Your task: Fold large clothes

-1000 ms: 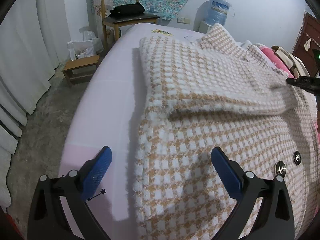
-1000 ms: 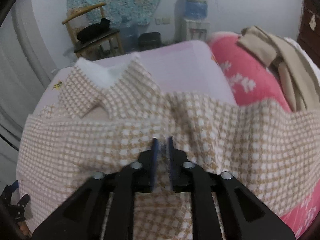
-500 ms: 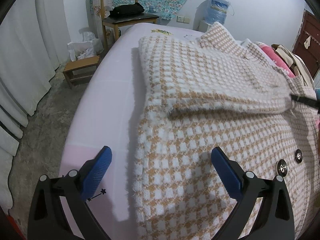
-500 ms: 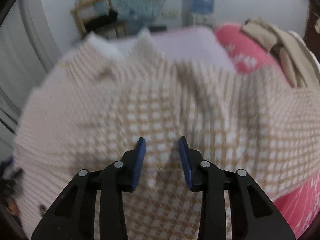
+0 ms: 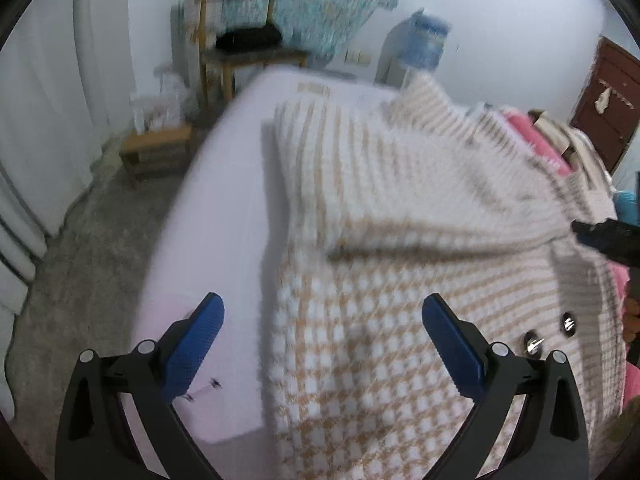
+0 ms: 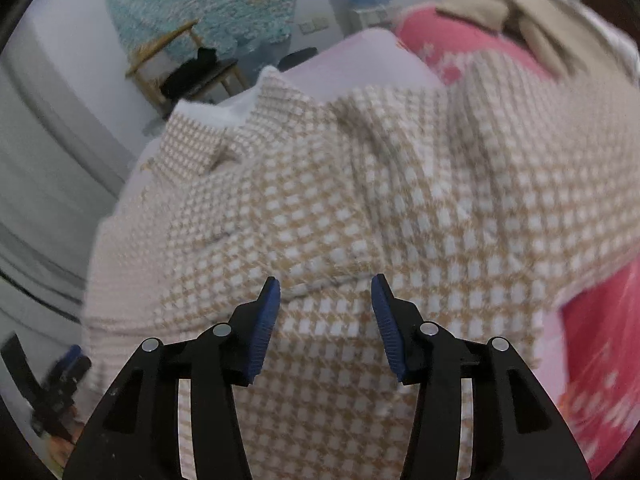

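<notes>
Left wrist view: close above the bed's (image 5: 224, 184) left edge, facing steeply down along the checked coat (image 5: 400, 280).
Right wrist view: close over it, angled down.
Shared: coat, wooden chair (image 6: 176, 60).

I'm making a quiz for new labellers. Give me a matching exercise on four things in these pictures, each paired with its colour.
Things:
1. coat
2. blanket
3. chair
4. gripper pads

Colours:
A. blue
B. pink
C. tan and white check
D. light wood

Pairs: 1-C, 2-B, 3-D, 4-A
</notes>
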Demonstrator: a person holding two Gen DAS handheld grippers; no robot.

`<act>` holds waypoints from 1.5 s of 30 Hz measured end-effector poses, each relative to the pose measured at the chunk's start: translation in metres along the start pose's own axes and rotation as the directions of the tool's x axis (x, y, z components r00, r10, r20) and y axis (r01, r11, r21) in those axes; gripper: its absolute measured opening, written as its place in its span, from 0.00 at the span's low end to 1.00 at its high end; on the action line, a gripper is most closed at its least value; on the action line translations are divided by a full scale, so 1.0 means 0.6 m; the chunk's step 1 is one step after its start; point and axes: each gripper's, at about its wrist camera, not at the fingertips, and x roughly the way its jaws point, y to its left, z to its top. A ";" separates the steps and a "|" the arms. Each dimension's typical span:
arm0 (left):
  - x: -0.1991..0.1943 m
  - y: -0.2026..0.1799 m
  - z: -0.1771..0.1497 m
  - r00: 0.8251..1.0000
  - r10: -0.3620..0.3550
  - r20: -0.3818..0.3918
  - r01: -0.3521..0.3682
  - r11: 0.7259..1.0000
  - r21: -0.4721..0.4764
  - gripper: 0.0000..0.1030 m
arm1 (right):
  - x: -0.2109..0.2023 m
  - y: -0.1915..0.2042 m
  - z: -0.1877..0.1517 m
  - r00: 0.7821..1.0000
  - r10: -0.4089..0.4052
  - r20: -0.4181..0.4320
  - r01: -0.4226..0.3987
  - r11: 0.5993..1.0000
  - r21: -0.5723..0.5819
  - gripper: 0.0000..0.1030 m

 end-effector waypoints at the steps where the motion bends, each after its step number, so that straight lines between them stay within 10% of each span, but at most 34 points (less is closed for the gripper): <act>1: -0.008 -0.003 0.012 1.000 0.009 0.024 -0.010 1.000 0.018 0.95 | 0.006 -0.008 0.004 1.000 0.018 0.001 -0.018 0.999 0.030 0.44; 5: 0.001 -0.006 0.071 0.998 0.045 0.043 -0.046 0.999 0.022 0.95 | 0.020 -0.022 0.015 0.999 0.047 0.012 -0.049 0.992 0.115 0.45; 10: 0.061 -0.003 0.121 0.993 0.120 0.019 -0.120 0.992 0.043 0.95 | 0.022 -0.027 0.020 0.999 0.022 0.030 -0.026 0.989 0.144 0.22; 14: 0.106 -0.002 0.114 0.986 0.161 -0.040 -0.157 0.984 0.085 0.95 | 0.020 -0.042 0.019 1.000 0.005 0.025 -0.009 0.989 0.146 0.02; 21: 0.129 0.010 0.087 0.982 0.155 -0.105 -0.149 0.987 0.067 0.95 | -0.004 -0.049 -0.009 0.995 -0.093 0.025 0.090 0.992 0.089 0.01; 29: 0.039 -0.031 0.147 0.993 0.047 0.112 -0.062 0.988 0.138 0.95 | -0.078 0.028 0.004 0.975 -0.133 0.178 0.152 0.984 -0.098 0.33; 34: 0.103 -0.075 0.180 0.997 -0.070 0.011 0.068 0.987 0.149 0.95 | -0.020 0.072 0.028 0.985 -0.096 0.142 0.122 0.974 -0.193 0.33; 39: 0.209 -0.056 0.177 0.986 -0.018 -0.168 0.030 0.997 0.071 0.95 | 0.052 0.073 0.034 0.986 -0.148 0.071 0.161 0.959 -0.234 0.38; 45: 0.199 -0.051 0.173 0.990 -0.027 -0.136 0.035 0.998 0.061 0.95 | 0.046 0.068 0.042 0.986 -0.152 0.063 0.164 0.954 -0.253 0.47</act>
